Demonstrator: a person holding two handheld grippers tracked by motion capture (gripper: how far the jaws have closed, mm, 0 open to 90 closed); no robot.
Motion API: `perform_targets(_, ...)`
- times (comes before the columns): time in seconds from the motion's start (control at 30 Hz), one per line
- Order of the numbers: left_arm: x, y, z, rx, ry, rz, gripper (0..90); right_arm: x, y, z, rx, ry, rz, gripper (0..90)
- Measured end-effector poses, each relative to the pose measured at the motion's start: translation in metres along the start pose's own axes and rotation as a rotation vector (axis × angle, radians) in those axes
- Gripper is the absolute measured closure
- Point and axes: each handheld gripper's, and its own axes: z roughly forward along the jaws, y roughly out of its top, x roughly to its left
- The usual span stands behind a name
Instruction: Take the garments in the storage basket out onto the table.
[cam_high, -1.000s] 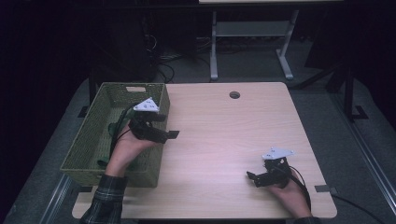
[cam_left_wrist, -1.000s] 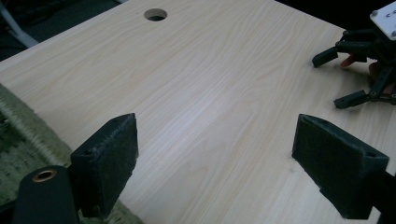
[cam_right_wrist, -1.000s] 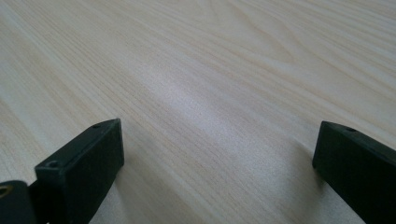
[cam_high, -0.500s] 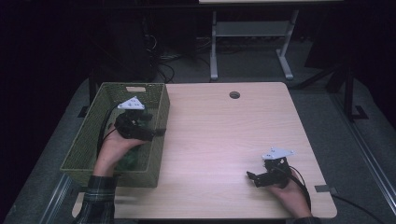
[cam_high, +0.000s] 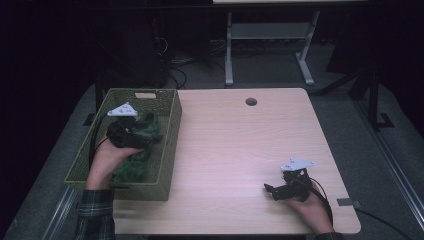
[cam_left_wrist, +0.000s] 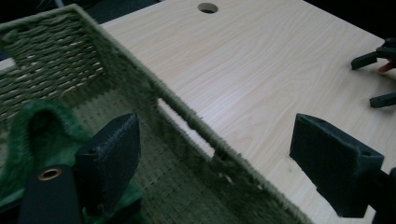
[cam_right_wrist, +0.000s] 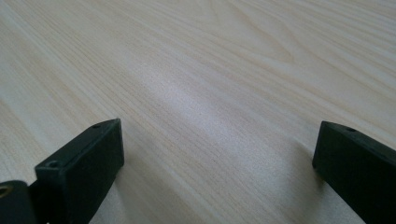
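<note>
Left gripper (cam_high: 131, 134) has swung from the table (cam_high: 240, 150) into the woven basket (cam_high: 169, 145), fingers spread wide over green cloth (cam_high: 131, 169), likely about to grasp; right gripper (cam_high: 280, 190) rests released.

Basket at the table's left, cloth inside.
The basket (cam_high: 168, 150) sits on the table (cam_high: 240, 150) at its left edge; the cloth (cam_high: 135, 167) lies in it.
</note>
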Motion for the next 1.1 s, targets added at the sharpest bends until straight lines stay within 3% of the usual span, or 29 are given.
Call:
perform_targets(0.67,0.048,-0.039,-0.023,0.040,0.122,-0.102,23.2,0.000,0.000,0.000,0.000,0.000,0.001,1.7)
perform_targets(1.1,0.068,-0.064,-0.010,0.140,0.170,-0.157,27.3,0.000,0.000,0.000,0.000,0.000,0.000,1.8)
